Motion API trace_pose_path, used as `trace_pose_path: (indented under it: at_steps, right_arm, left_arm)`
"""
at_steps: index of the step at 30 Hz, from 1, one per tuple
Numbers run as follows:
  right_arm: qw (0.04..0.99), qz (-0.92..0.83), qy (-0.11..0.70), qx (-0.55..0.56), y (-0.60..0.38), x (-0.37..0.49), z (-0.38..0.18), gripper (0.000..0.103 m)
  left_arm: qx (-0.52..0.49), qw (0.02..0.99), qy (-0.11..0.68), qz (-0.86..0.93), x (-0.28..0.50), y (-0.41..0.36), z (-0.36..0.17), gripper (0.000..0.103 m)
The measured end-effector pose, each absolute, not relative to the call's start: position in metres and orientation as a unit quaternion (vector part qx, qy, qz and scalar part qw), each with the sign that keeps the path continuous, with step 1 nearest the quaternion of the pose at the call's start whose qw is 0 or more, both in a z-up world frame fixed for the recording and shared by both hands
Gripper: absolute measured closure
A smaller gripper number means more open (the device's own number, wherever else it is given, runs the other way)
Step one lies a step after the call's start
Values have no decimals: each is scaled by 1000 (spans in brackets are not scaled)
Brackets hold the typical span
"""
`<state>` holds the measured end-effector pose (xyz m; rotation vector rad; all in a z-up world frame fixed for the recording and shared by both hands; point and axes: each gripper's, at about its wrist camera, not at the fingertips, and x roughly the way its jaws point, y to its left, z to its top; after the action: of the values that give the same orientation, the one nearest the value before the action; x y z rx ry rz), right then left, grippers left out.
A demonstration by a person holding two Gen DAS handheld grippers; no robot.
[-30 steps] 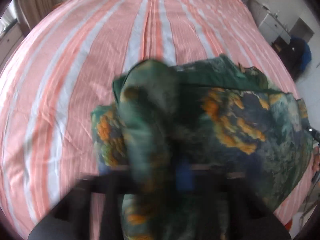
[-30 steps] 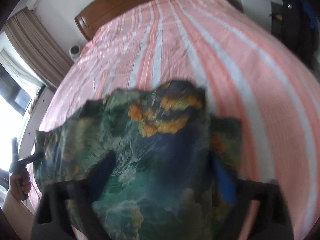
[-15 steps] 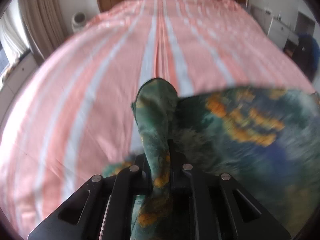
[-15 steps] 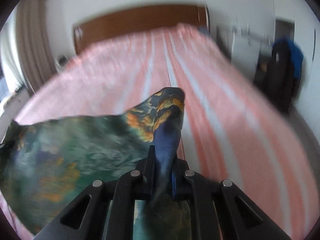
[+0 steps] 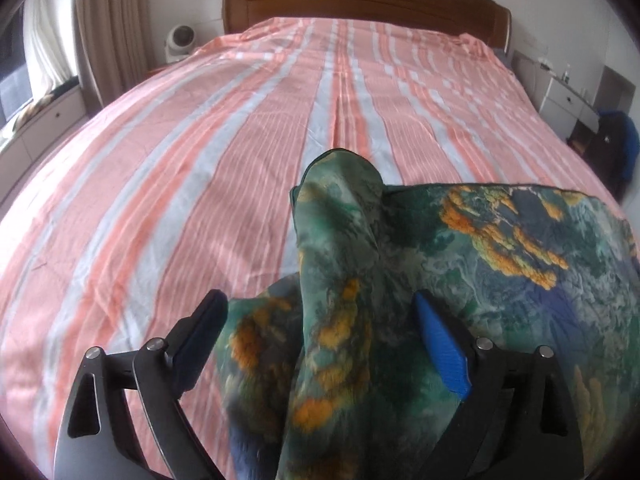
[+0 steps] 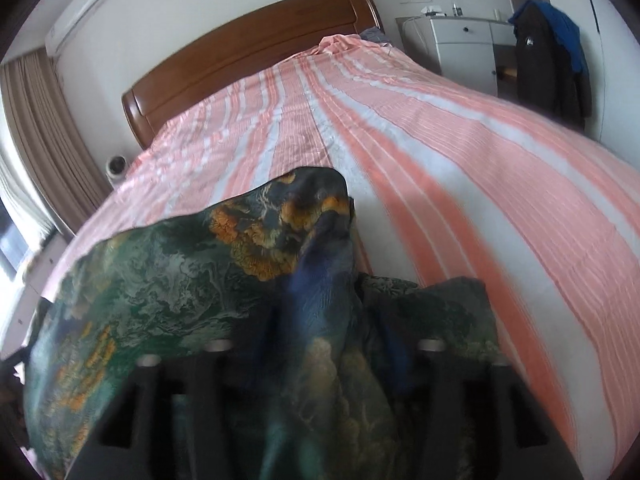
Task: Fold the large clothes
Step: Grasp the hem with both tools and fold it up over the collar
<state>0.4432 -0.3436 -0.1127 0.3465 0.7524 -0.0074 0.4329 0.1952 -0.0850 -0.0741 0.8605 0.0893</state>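
— Cloth (image 5: 472, 264) lies on the striped bed (image 5: 200, 152). Any words on it?
— None. Left gripper (image 5: 320, 320) just opened wide around a fold. Right gripper (image 6: 324, 344) opened too, pads off.

Soft daylight from left window (image 5: 24, 60), fisheye-bent edges, blurred foreground in right view

Garment (image 5: 460, 264) on bed (image 5: 200, 160), headboard (image 5: 360, 4) behind.

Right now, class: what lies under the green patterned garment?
Under the green patterned garment lies the pink striped bedsheet, showing all around it. The sheet directly beneath is covered, so anything there cannot be seen.
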Motion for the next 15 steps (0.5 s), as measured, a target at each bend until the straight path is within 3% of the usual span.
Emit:
trace_pose_path:
  at_steps: [1, 4, 9, 15]
  right_arm:
    - [912, 10, 371, 175, -344, 446, -112, 28]
    - [906, 25, 390, 162, -341, 444, -100, 23]
    - [938, 9, 325, 117, -325, 388, -49, 3]
    - [943, 39, 317, 99, -292, 301, -31, 3]
  left_arm:
    - [-28, 908, 416, 46, 429, 192, -80, 9]
    - [-13, 912, 407, 37, 403, 184, -60, 9]
    - [4, 917, 399, 4, 350, 165, -27, 8]
    - [-8, 914, 402, -46, 299, 128, -4, 5]
